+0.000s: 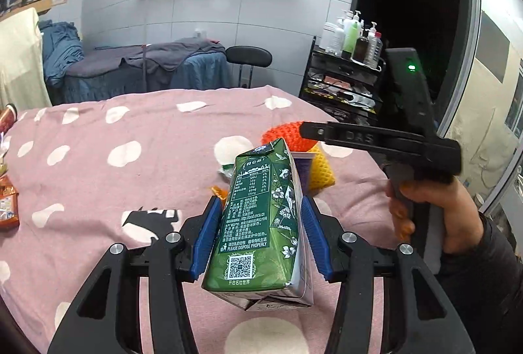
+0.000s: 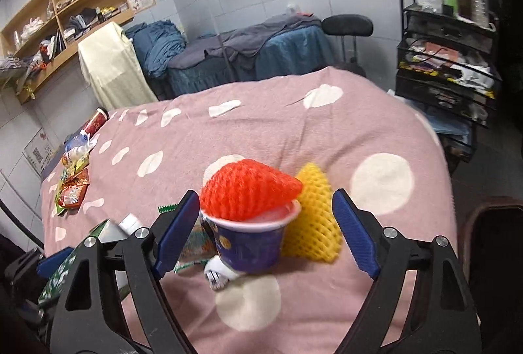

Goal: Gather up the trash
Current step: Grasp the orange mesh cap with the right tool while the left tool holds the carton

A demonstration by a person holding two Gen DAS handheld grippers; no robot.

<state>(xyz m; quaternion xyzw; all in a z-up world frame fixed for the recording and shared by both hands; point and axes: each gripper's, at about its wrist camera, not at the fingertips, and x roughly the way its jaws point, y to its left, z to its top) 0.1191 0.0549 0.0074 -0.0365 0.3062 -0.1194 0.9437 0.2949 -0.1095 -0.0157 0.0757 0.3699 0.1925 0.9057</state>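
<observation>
My left gripper [image 1: 260, 220] is shut on a green milk carton [image 1: 258, 223] and holds it above the pink spotted bedcover [image 1: 114, 184]. My right gripper [image 2: 266, 216] is open around a purple cup [image 2: 251, 243] that holds an orange foam net [image 2: 248, 190]. A yellow foam net [image 2: 310, 220] leans against the cup's right side. The nets also show in the left wrist view, behind the carton: orange [image 1: 281, 135], yellow [image 1: 322, 171]. A small white object [image 2: 217, 275] and green wrappers [image 2: 193, 243] lie beside the cup. The right gripper's body [image 1: 408, 138] appears in the left wrist view.
Snack wrappers [image 2: 72, 187] and a red can [image 2: 96, 122] lie at the bed's left edge. A black rack with bottles [image 2: 447, 53] stands at the right. A blue-covered couch [image 2: 242, 53] and a stool [image 2: 348, 27] stand behind the bed.
</observation>
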